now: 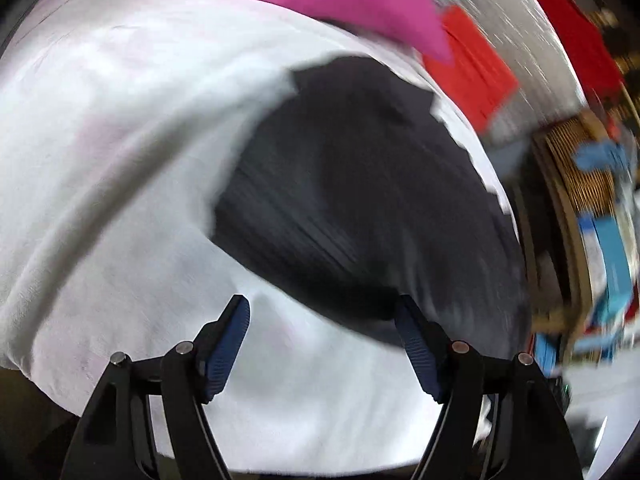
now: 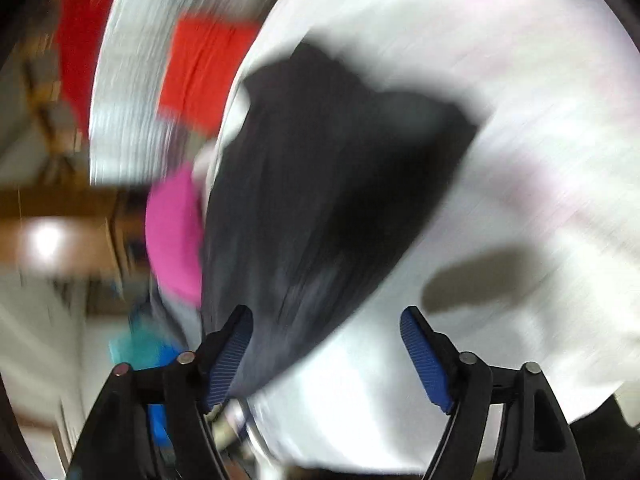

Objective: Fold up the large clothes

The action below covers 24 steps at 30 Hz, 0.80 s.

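Two claws: we see both spread wide, gripping nothing.
Left claw (image 1: 322, 316): released, its blue-padded fingers (image 1: 228, 348) wide apart; it hangs above the white sheet (image 1: 120, 160), with the near edge of the black garment (image 1: 360, 200) between the fingertips and just beyond them.
Right claw (image 2: 326, 326): released as well, fingers (image 2: 424, 360) apart; the lower end of the black garment (image 2: 320, 200) runs down past the inner side of its left finger, but we cannot tell whether cloth and pad touch.
Black garment: it lies spread on the white sheet (image 2: 500, 100), a dark, uneven shape with corners pointing away from the claws; blur hides its folds.
White sheet: it covers the counter under the garment and fills most of both views.
Pink cloth (image 1: 352, 4): at the far edge of the sheet in the left view, beside the black garment in the right view (image 2: 174, 236).
Red cloth (image 1: 472, 68): just past the pink one, on a pale grey surface (image 1: 520, 40); also seen from the right (image 2: 204, 76).
Background: heavily smeared, so we can name only brown shapes and blue patches (image 1: 604, 248).
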Each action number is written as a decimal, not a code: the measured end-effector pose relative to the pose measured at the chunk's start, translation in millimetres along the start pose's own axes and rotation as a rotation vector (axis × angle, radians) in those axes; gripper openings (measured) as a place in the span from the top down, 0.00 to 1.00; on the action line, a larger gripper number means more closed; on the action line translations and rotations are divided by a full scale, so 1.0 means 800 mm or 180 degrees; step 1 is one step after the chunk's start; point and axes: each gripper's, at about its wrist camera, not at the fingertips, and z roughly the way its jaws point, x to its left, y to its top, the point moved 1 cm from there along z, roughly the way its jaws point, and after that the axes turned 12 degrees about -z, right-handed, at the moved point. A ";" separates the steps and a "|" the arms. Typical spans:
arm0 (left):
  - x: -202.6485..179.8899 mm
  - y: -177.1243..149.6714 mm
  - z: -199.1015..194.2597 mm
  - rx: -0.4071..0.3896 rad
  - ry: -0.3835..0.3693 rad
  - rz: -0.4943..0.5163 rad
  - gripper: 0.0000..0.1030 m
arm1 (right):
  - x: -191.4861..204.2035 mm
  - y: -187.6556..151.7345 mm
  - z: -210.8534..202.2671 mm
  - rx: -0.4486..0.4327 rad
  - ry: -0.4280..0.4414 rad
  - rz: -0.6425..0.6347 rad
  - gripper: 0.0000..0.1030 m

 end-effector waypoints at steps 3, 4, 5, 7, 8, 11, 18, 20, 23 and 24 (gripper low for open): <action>0.010 0.020 0.006 -0.0062 -0.0056 -0.0304 0.22 | -0.026 0.023 0.000 -0.0261 0.0108 0.0366 0.20; 0.012 0.024 0.010 -0.0073 -0.0097 -0.0397 0.22 | -0.031 0.029 0.003 -0.0316 0.0228 0.0433 0.20; 0.012 0.030 0.013 -0.0089 -0.0126 -0.0455 0.22 | -0.030 0.034 0.008 -0.0342 0.0316 0.0422 0.20; 0.007 0.034 0.017 -0.0178 -0.0187 -0.0497 0.25 | -0.018 0.045 0.017 -0.0316 0.0258 0.0233 0.27; 0.001 0.035 0.017 -0.0224 -0.0205 -0.0461 0.39 | -0.008 0.049 0.022 -0.0329 0.0117 0.0081 0.33; -0.020 0.047 0.018 -0.0332 -0.0223 -0.0293 0.56 | 0.020 0.064 0.022 -0.0492 -0.0073 -0.0283 0.50; -0.045 0.073 0.031 -0.0578 -0.0207 -0.0065 0.62 | 0.059 0.088 0.027 -0.0853 -0.0280 -0.0785 0.54; -0.045 0.072 0.046 -0.0499 -0.0036 -0.0073 0.52 | 0.037 0.089 0.045 -0.0633 -0.0429 -0.0558 0.54; -0.025 0.070 0.048 -0.0376 -0.0105 -0.0398 0.39 | 0.020 0.090 0.039 -0.0504 -0.0254 -0.0229 0.48; -0.021 0.071 0.048 -0.0341 -0.0126 -0.0435 0.37 | 0.019 0.088 0.034 -0.0488 -0.0212 -0.0176 0.41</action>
